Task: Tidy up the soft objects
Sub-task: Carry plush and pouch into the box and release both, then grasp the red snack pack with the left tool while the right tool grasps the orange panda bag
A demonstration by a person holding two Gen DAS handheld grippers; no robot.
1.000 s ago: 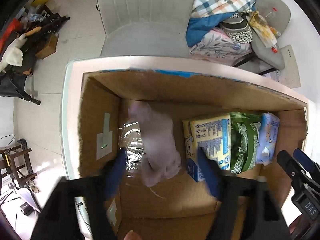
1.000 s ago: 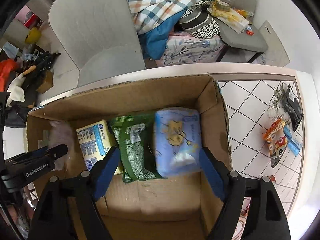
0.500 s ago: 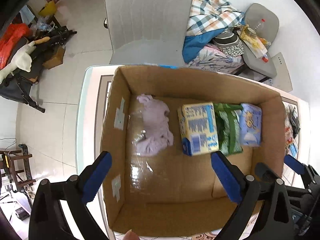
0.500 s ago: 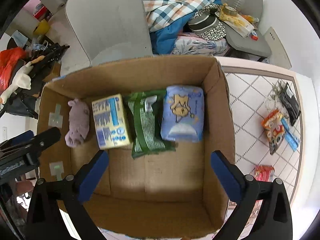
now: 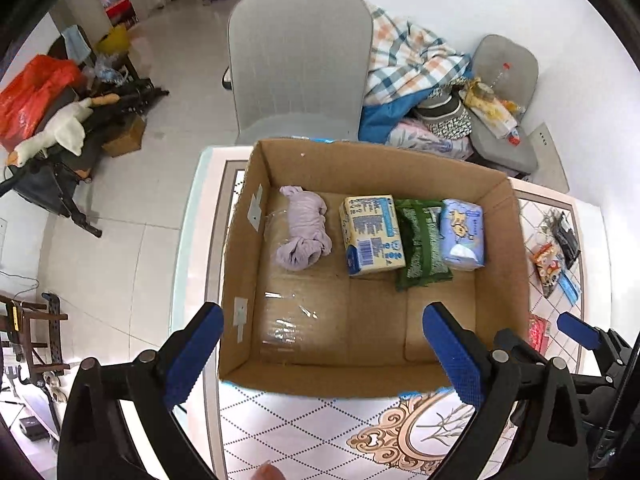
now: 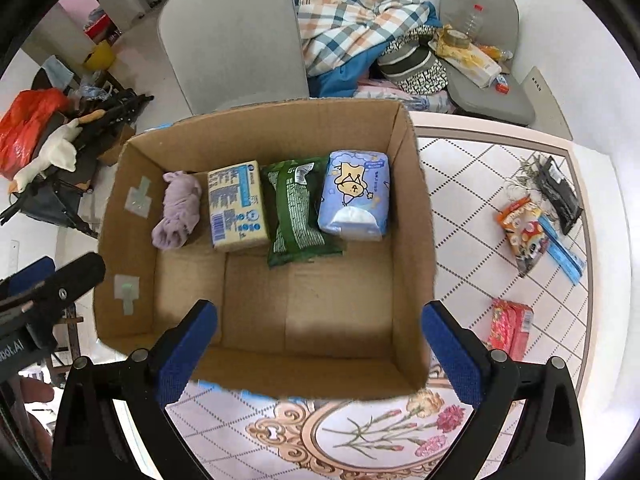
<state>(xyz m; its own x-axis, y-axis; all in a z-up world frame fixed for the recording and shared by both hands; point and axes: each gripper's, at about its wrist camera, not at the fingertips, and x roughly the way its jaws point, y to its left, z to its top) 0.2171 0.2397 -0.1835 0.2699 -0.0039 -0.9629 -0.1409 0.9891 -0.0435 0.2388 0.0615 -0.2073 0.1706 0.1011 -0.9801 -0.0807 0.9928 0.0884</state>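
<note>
A: What are the two grippers doing?

B: Both are hovering above the near edge of the cardboard box (image 6: 414, 216), empty. The left gripper (image 5: 322, 354) is holding its fingers wide apart, and so is the right gripper (image 6: 316, 354). Nothing is clamped in either.

A: And the soft things?

B: Four are sitting in a row along the far wall of the box: a lilac cloth bundle (image 5: 304, 234) at the left end, then a yellow pack (image 5: 372, 234), a green pack (image 5: 422, 248) and a blue tissue pack (image 6: 354, 194), each touching its neighbour or lying just beside it. The near half of the box floor is showing bare cardboard.

A: So what is left?

B: I'm judging it's the red pack (image 6: 512, 326) lying on the tablecloth (image 6: 480, 184), outside the box on the right side. It's sitting just ahead and to the right of the right gripper, long axis running roughly away from the camera. That hand is nearer; the left one is working on the far side of the box from it.
</note>
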